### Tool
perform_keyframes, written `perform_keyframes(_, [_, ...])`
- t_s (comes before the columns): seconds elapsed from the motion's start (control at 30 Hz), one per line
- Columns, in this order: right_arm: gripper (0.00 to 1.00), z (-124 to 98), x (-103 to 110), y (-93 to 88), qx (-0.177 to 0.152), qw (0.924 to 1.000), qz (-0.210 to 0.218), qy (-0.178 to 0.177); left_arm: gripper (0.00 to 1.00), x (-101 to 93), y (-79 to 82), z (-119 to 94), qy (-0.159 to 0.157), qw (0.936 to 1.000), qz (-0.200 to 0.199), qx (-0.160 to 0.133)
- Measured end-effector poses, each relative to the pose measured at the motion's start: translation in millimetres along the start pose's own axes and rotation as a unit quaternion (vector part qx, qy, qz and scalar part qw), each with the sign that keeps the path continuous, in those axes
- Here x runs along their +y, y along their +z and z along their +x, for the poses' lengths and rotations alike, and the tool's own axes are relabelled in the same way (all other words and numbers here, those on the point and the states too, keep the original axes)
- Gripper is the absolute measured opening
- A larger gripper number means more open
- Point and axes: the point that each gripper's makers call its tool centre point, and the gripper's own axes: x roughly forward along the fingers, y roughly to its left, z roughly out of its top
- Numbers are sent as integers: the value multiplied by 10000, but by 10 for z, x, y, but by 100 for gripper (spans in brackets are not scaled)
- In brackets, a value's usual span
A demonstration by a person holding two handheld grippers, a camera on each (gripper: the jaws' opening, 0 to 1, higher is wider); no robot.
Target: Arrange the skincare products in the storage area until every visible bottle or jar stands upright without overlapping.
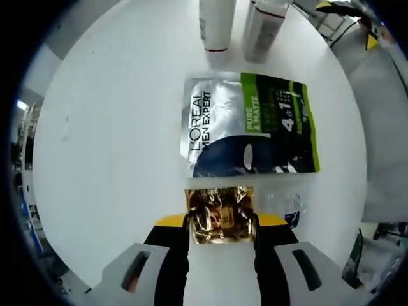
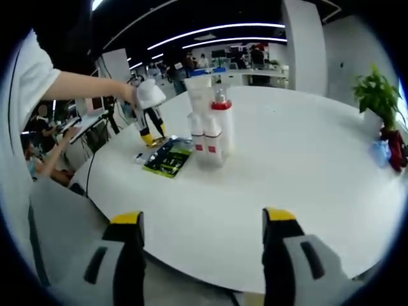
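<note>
On the round white table (image 1: 115, 146), seen from the left gripper view, a small gold foil sachet (image 1: 220, 214) lies flat with its near edge between the two jaws of the left gripper (image 1: 220, 237), which press against its sides and grasp it. Just beyond it lies a flat L'Oreal Men Expert mask packet (image 1: 250, 125), silver, dark blue and green, not touching the sachet. A small clear sachet (image 1: 290, 207) lies just right of the gold one. At the far edge stand two upright white bottles (image 1: 217, 25), close together.

From the right gripper view, the right gripper (image 2: 203, 233) hangs over the near table rim with its jaws spread wide and nothing between them. Farther off, a cluster of white bottles with red bands (image 2: 210, 121) stands upright, the mask packet beside them. A potted plant (image 2: 377, 95) sits at the right.
</note>
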Motion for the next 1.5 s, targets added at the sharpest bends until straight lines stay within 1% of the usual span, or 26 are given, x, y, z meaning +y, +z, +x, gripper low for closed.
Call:
perform_keyframes(0.2, [76,1,3,3,-3,10000,-2,3,37,12,3,12,57,10000,-28,-28])
perform_keyframes(0.4, [76,2,7,-1,6,10000,-19,10,39,10,7,9,88,9999,-38,-46])
perform_keyframes(0.6, [76,-4,4,13,-28,10000,-34,-6,39,14,40,-70,166,9998,-64,-94])
perform_keyframes(0.7, [76,-8,-3,25,-62,10000,-45,-25,41,14,64,-131,226,9995,-128,-181])
perform_keyframes(0.77, [77,-15,-16,36,-95,9999,-59,-66,41,2,88,-181,260,9989,-254,-302])
perform_keyframes(0.83, [77,-20,-23,50,-137,9998,-62,-94,42,-15,124,-239,285,9975,-430,-489])
perform_keyframes(0.93, [78,-30,-28,71,-196,9997,-88,-120,44,-24,194,-361,392,9919,-810,-892])
perform_keyframes(1.1, [81,-44,-45,101,-286,9993,-163,-194,49,-77,212,-520,560,9841,-1161,-1218])
perform_keyframes(1.17, [82,-54,-58,120,-337,9990,-173,-239,52,-149,254,-587,544,9780,-1406,-1443])
perform_keyframes(1.2, [82,-57,-60,124,-350,9989,-165,-246,54,-176,270,-617,548,9762,-1446,-1523])
perform_keyframes(1.33, [83,-69,-58,150,-429,9987,-133,-234,62,-267,317,-780,778,9653,-1686,-1834])
perform_keyframes(1.4, [83,-74,-57,161,-465,9986,-126,-229,65,-334,337,-860,868,9580,-1833,-2025])
perform_keyframes(1.43, [83,-78,-58,167,-485,9985,-125,-234,67,-356,351,-897,939,9529,-1922,-2151])
perform_keyframes(1.47, [83,-81,-59,172,-503,9984,-122,-235,68,-380,351,-920,978,9494,-1998,-2219])
perform_keyframes(1.5, [83,-84,-60,178,-526,9983,-115,-239,70,-418,339,-936,987,9473,-2063,-2245])
